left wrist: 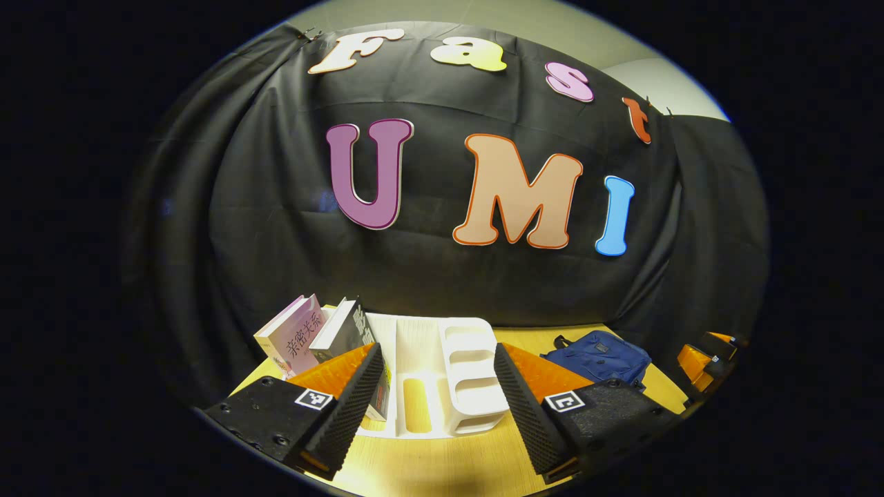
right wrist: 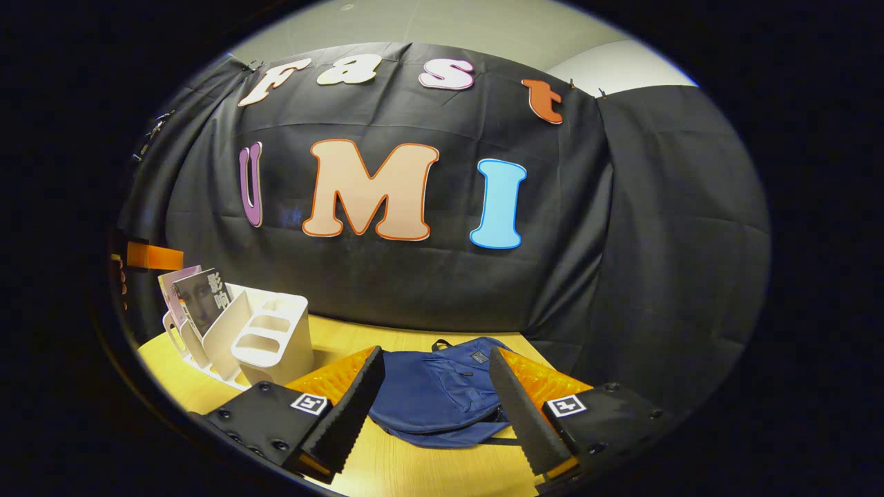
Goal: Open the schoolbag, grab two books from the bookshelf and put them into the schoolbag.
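A white bookshelf (left wrist: 442,373) stands on the wooden table (left wrist: 428,462) straight ahead of my left gripper (left wrist: 438,376), which is open with nothing between its fingers. Two books lean in the shelf's left end: a pink one (left wrist: 293,335) and a dark one (left wrist: 343,330). A blue schoolbag (left wrist: 599,355) lies flat to the right of the shelf. In the right gripper view the schoolbag (right wrist: 431,390) lies just beyond my open right gripper (right wrist: 435,386), and the bookshelf (right wrist: 259,338) with the pink book (right wrist: 173,290) and the dark book (right wrist: 202,300) stands at the left. The other gripper (left wrist: 704,362) shows at the far right of the left gripper view.
The black cloth wall (right wrist: 414,276) closes the table off right behind the shelf and the bag. Bare table (right wrist: 414,469) lies in front of the schoolbag and in front of the shelf.
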Demonstrator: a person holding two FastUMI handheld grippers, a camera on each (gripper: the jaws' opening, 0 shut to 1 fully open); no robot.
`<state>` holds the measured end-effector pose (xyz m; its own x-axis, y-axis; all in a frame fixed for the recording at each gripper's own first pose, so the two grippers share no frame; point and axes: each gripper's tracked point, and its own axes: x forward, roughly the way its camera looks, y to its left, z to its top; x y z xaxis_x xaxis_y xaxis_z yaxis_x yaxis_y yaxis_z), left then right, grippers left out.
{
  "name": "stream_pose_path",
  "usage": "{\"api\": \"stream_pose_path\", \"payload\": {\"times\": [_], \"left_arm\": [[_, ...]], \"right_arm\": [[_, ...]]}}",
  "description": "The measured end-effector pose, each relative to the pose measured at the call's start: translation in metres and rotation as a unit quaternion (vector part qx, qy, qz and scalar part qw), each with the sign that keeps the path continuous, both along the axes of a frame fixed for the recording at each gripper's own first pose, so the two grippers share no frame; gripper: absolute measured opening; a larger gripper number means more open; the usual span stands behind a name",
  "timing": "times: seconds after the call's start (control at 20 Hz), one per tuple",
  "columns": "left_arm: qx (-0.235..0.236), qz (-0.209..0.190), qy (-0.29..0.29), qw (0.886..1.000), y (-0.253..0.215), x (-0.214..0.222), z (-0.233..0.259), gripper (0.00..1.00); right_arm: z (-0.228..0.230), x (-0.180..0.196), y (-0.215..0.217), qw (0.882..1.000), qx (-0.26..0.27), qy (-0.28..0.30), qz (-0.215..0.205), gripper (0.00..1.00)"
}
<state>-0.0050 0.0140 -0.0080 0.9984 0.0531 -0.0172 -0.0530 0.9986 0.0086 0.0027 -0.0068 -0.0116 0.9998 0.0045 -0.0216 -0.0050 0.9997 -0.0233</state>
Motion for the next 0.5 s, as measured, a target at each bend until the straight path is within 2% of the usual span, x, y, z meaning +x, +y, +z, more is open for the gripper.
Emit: {"api": "stream_pose_path", "payload": {"times": [0.2,0.5], "left_arm": [[0.004,0.013,0.001,1.000,0.009,0.003,0.000,0.95],[-0.004,0.029,0.007,1.000,0.021,0.006,-0.004,0.95]], "right_arm": [[-0.005,0.006,-0.006,1.000,-0.011,0.004,-0.009,0.98],[-0.032,0.007,-0.025,0.996,-0.083,0.021,-0.030,0.98]]}}
